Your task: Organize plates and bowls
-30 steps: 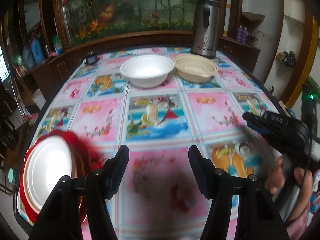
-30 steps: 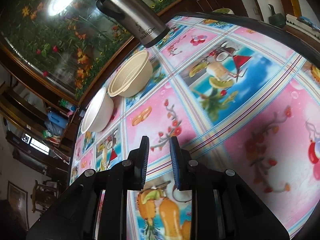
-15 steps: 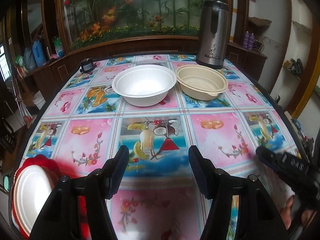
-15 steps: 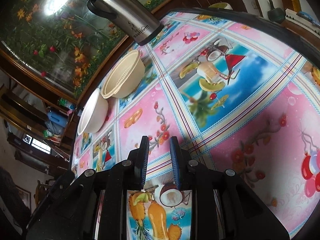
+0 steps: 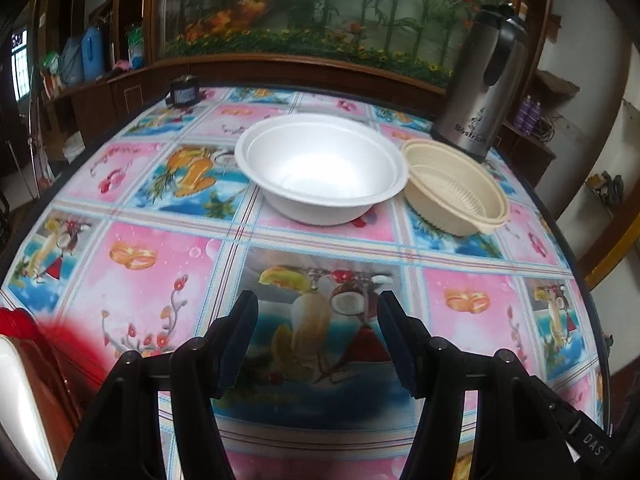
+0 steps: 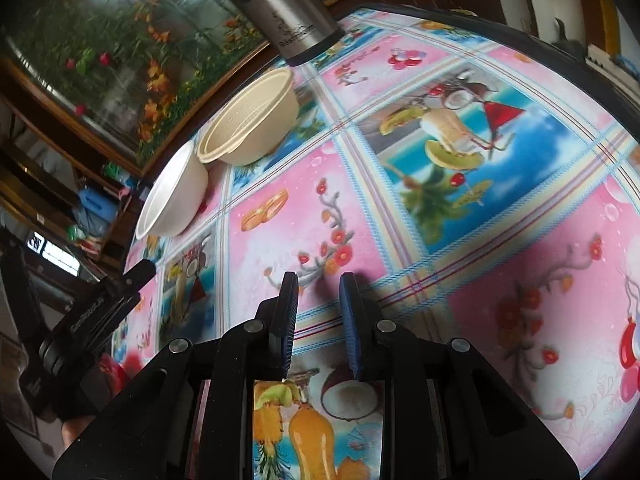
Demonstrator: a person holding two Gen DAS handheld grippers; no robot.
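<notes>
Two pairs of tongs hang over the counter and neither holds anything. The left tongs [image 5: 314, 320] stand with their jaws well apart, only patterned cloth showing between the fingers, and they point down and forward at the white bowl [image 5: 320, 168]; that width would suit a bowl rim, so I judge this a reach toward it. The right tongs [image 6: 318, 304] have their jaws drawn close with a narrow gap left, nothing in it, hovering above a pink flower square as if waiting their turn.

Outward from the left tongs, a stack of plates [image 5: 16, 396], a white one on red ones, sits at the near left edge of the counter [image 5: 160, 280], probably the pile where flat pieces are gathered. Farther off, the white bowl and the cream bowl [image 5: 456, 188] sit side by side, rims almost touching, near the far edge. The cream one looks like two ribbed pieces nested, so stacking may already be under way there. Both bowls are upright and empty, easy to lift by the rim.

Behind the cream bowl stands a steel flask [image 5: 480, 92] with a printed brand name low on its body; the letters are too soft to read for certain. A small dark box [image 5: 183, 90] sits at the far left corner. The right tongs' body, seen at the lower right of the left view, carries white letters that read "DAS".
</notes>
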